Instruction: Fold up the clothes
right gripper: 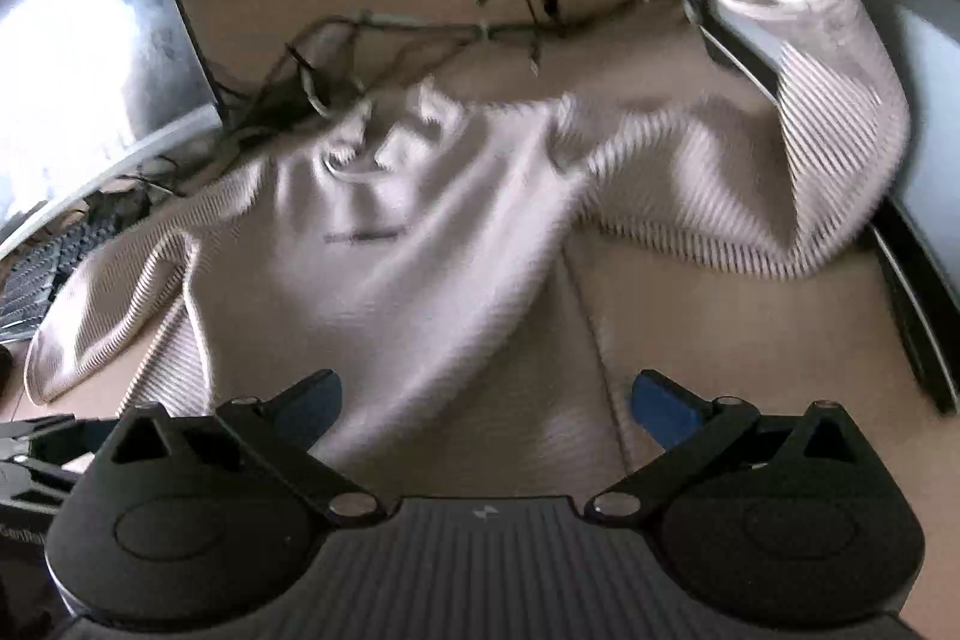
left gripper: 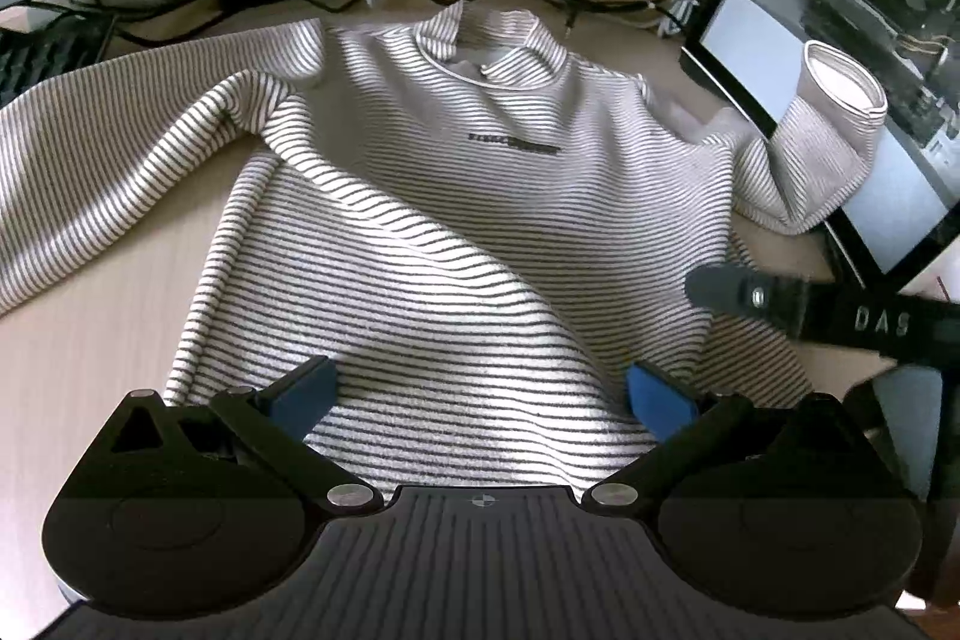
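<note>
Both tongs (left gripper: pixel 480 391) (right gripper: pixel 486 400) are held wide open, empty, over the sweater (left gripper: pixel 456 220) – its cuff (left gripper: pixel 840 82), draped on the monitor (left gripper: pixel 888 196), may be snagged.

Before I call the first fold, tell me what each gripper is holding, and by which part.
Nothing is held. The left gripper and right gripper are both open above the striped sweater near its bottom hem.

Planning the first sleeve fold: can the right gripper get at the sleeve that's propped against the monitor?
Probably yes. The right gripper is open at the sweater's hem side, and bare desk lies between it and the sleeve. The cuff leans on the monitor, so the screen edge crowds the approach.
</note>
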The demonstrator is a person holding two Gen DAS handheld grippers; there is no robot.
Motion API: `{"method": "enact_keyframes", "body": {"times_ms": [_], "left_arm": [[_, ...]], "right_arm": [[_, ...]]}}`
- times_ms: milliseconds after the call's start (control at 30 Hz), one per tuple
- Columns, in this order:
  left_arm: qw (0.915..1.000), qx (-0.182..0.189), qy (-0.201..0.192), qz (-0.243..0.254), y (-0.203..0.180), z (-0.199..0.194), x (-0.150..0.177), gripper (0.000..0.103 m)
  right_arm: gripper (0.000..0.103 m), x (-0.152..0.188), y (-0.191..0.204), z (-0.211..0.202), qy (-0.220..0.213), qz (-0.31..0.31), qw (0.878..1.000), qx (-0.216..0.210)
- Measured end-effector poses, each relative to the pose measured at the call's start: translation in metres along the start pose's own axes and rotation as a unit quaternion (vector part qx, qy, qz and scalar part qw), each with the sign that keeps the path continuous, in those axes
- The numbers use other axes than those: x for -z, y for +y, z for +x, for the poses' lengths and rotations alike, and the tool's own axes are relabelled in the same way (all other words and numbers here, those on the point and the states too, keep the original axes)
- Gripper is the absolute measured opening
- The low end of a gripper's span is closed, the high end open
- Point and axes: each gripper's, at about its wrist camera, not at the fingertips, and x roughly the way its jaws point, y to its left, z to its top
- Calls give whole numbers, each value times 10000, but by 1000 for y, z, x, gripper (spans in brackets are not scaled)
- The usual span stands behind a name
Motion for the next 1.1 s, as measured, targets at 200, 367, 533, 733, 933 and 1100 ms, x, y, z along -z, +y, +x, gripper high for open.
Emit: {"method": "enact_keyframes", "body": {"times_ms": [200, 367, 533, 733, 933, 1100], "left_arm": [[9998, 40, -149, 86, 4, -2, 5, 103], [9988, -67, -264, 397, -2, 1, 9, 103], [9980, -151, -314, 521, -5, 2, 10, 103], [9975, -375, -387, 447, -8, -8, 19, 103], [9954, -735, -606, 78, -15, -57, 59, 103], [9919, -890, -887, -178, -34, -116, 106, 103]], "right_arm": [[103, 32, 7, -18, 292, -43, 9985, 459], [103, 50, 11, -26, 430, -161, 9963, 727], [103, 45, 4, -22, 384, -295, 9952, 852], [103, 48, 3, -23, 231, -500, 9946, 880], [103, 63, -19, -56, 16, -74, 9984, 554], [103, 111, -22, -126, -711, 56, 9964, 450]]}}
